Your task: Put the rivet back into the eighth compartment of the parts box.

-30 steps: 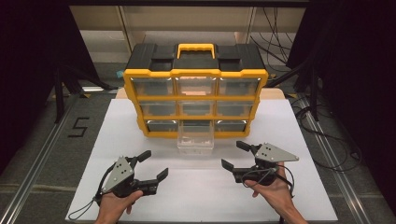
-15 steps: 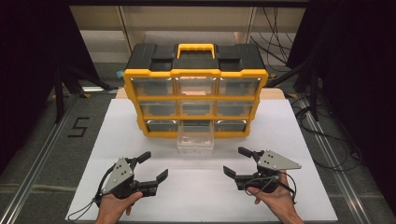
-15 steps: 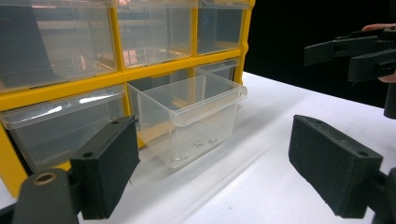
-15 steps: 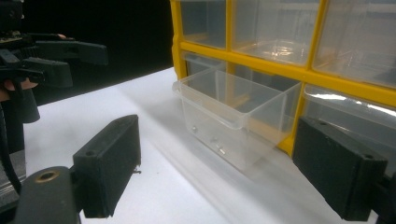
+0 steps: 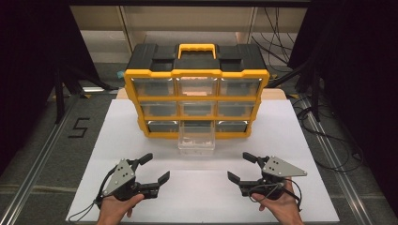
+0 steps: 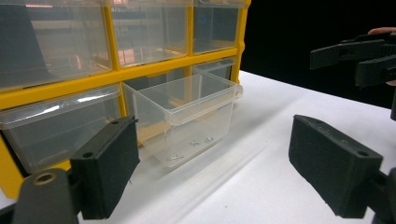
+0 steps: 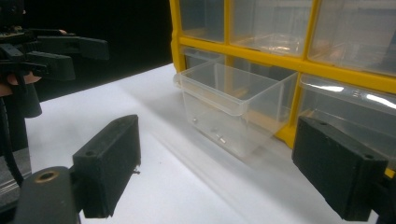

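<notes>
A yellow and black drawer cabinet (image 5: 196, 89) stands at the back of the white table (image 5: 197, 197), with three rows of clear drawers. Its bottom middle drawer (image 5: 196, 139) (image 6: 187, 114) (image 7: 231, 105) is pulled out, and a few small screws lie on its floor. My left gripper (image 5: 155, 168) (image 6: 215, 168) is held low at the front left, open, with nothing between its jaws. My right gripper (image 5: 240, 168) (image 7: 229, 172) is held at the front right, open and empty too. Both point toward the pulled-out drawer from a distance.
A handle (image 5: 197, 48) tops the cabinet. The floor at the left bears a black "5" mark (image 5: 77, 127). Cables (image 5: 328, 136) trail on the floor at the right. Open white table lies between the grippers and the drawer.
My right gripper has drawn back toward the table's front edge and slightly right. The left gripper and the drawer have stayed where they were.
</notes>
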